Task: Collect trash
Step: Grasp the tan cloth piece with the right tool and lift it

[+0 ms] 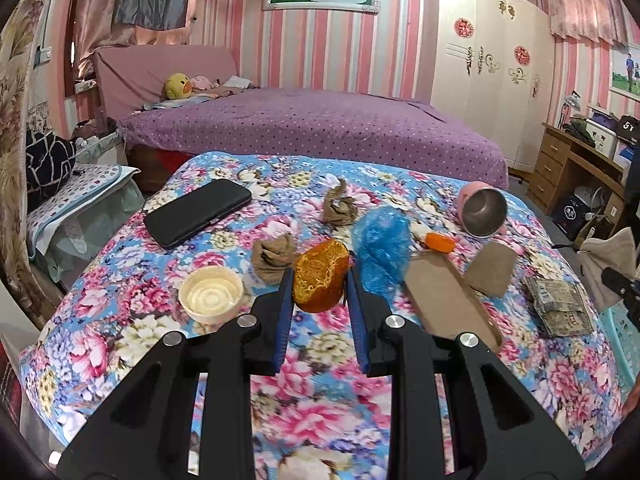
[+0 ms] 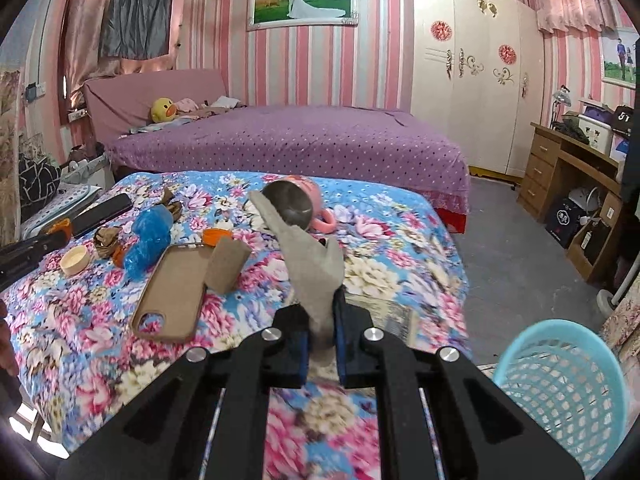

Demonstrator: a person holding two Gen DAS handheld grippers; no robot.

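Observation:
My left gripper (image 1: 319, 280) is shut on an orange peel (image 1: 319, 276), held just above the floral-covered table (image 1: 320, 400). My right gripper (image 2: 322, 312) is shut on a grey-beige scrap of paper (image 2: 308, 256) that sticks up between its fingers. It also shows at the right edge of the left wrist view (image 1: 608, 264). A light-blue mesh basket (image 2: 560, 384) stands by the table's right side, below and right of my right gripper. On the table lie a blue plastic bag (image 1: 382, 248), two crumpled brown papers (image 1: 276, 256) (image 1: 340, 204), and a small orange piece (image 1: 440, 242).
Also on the table: a black phone (image 1: 198, 212), a brown phone case (image 1: 448, 296), a brown card (image 1: 492, 268), a cream lid (image 1: 210, 294), a tipped pink mug (image 1: 482, 210), and a folded printed packet (image 1: 560, 306). A purple bed (image 1: 320, 128) stands behind; a wooden desk (image 2: 568, 176) at right.

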